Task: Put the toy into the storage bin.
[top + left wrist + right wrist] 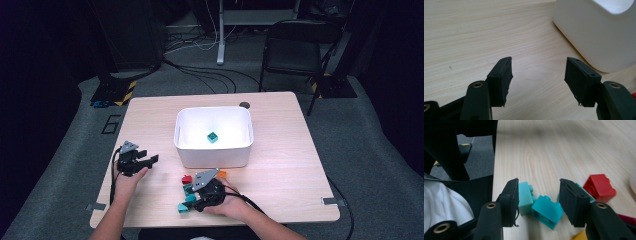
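A white tub (213,150) sits near the middle of the wooden table (280,170). One small teal block (213,137) lies on its floor — the walls have no label or writing that can be read. In the left gripper view the tub's rounded white corner (596,35) stands just past the jaws, off to one side.

The left gripper (150,160) rests low by the table's left edge, held in the person's left hand (126,182). Its two black jaws stand wide apart, with bare wood between them (537,75). It holds nothing.

The right gripper (189,200) is down near the front edge of the table, in the person's right hand (231,204), right over a little pile of blocks. Its jaws are apart, and a teal brick (547,211) lies on the table between them (539,200). The pads do not press on it. A lighter mint brick (525,197) lies just beside the teal one, partly behind one jaw. A red brick (599,186) sits a bit farther off, near the other jaw. An orange piece (580,236) peeks in at the bottom edge, and from above an orange block (222,174) shows close to the tub's front wall.

No block has writing that can be made out.

A dark folding chair (295,50) stands on the grey floor behind the table.
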`<act>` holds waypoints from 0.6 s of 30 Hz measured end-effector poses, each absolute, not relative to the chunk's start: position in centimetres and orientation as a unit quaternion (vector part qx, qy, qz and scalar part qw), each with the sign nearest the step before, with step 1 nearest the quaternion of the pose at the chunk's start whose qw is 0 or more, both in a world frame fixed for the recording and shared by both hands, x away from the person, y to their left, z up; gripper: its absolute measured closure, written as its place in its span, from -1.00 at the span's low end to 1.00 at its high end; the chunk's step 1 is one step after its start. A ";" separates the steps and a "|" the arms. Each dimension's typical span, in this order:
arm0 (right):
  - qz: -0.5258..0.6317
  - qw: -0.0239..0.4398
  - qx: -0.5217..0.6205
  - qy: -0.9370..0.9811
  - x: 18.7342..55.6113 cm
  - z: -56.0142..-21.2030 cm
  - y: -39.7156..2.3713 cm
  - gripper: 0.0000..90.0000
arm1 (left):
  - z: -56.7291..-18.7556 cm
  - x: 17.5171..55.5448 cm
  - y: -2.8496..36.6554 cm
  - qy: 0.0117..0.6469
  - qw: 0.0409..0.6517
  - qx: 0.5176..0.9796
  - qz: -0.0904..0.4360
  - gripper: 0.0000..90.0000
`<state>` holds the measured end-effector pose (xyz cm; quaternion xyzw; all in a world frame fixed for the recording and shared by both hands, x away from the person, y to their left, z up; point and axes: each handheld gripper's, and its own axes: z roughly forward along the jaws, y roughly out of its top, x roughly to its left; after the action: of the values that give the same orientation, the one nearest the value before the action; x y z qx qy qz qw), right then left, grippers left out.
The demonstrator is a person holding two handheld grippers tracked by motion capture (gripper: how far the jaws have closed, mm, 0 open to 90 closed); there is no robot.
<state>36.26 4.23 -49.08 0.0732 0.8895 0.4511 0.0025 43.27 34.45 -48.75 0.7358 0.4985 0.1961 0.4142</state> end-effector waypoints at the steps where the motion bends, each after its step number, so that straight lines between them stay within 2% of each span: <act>1: 0.452 0.002 0.069 0.890 36.2 -49.1 4.4 0.11 | -48.8 43.2 34.5 0.499 0.415 0.735 0.197 -0.14; 9: 0.448 -0.007 0.055 0.893 35.8 -49.7 5.7 0.11 | -48.7 42.8 34.8 0.502 0.414 0.733 0.199 -0.14; 18: 0.434 -0.014 0.032 0.900 35.4 -50.5 6.6 0.22 | -48.8 42.5 35.2 0.508 0.413 0.728 0.202 -0.14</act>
<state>35.42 6.63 -50.48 0.0318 0.9000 0.4345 -0.0143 42.49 35.20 -48.78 0.7282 0.5082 0.2015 0.4134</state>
